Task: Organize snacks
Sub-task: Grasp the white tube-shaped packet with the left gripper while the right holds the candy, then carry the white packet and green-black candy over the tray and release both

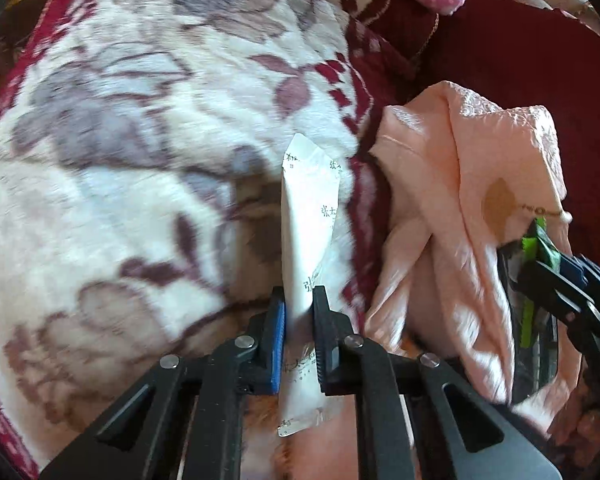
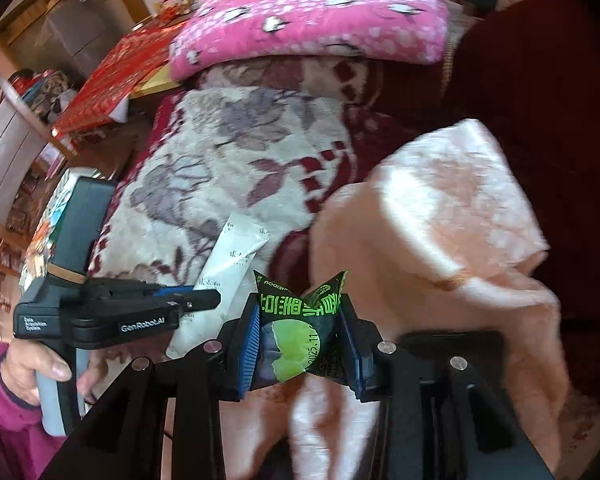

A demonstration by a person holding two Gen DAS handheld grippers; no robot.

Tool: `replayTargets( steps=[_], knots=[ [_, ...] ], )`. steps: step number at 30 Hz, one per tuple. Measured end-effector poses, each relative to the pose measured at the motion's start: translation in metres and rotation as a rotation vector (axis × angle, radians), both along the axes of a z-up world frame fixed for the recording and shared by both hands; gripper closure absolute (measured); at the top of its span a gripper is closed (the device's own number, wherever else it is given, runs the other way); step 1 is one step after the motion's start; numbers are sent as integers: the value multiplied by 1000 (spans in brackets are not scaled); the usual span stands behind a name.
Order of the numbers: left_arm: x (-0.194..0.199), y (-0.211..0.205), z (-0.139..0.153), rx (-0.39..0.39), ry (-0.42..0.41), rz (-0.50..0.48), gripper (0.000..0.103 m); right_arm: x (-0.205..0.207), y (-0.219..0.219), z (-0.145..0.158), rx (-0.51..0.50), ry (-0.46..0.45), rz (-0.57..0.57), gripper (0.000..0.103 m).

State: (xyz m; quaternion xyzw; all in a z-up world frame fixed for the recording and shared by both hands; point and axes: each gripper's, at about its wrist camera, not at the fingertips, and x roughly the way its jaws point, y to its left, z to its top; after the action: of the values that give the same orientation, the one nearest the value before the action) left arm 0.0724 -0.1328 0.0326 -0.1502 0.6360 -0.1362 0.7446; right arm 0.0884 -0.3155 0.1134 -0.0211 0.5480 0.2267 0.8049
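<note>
My left gripper (image 1: 299,300) is shut on a long white snack packet (image 1: 310,208) with black printed characters, held upright above the flowered blanket. The same packet shows in the right wrist view (image 2: 232,256), with the left gripper (image 2: 204,300) clamped on it. My right gripper (image 2: 300,320) is shut on a dark snack packet with bright green print (image 2: 296,336), squeezed between its blue pads. In the left wrist view the right gripper (image 1: 540,248) and its green packet (image 1: 534,240) sit at the right, against the peach cloth.
A cream and maroon flowered blanket (image 1: 120,160) covers the surface. A crumpled peach cloth (image 2: 440,220) lies to the right. A pink dotted pillow (image 2: 312,16) lies at the back. Dark red fabric (image 1: 520,60) is at far right. A red box (image 2: 116,76) and shelves stand at left.
</note>
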Motion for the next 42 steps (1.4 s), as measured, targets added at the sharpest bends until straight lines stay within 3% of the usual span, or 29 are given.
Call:
replayTargets(
  steps=[7,18,27,42],
  knots=[
    [-23,80,10,86,-54,27,91,-16,50,-3,-11,-1,92,64],
    [-59,141,22,229,-117,113,91,-39,117,-35,80,27,79,64],
    [-67,160,27,264,-149,149,91,-55,153,-57,95,48,47,64],
    [-86,215,58,283,-209,245,91,-56,218,-39,96,32,161,63]
  ],
)
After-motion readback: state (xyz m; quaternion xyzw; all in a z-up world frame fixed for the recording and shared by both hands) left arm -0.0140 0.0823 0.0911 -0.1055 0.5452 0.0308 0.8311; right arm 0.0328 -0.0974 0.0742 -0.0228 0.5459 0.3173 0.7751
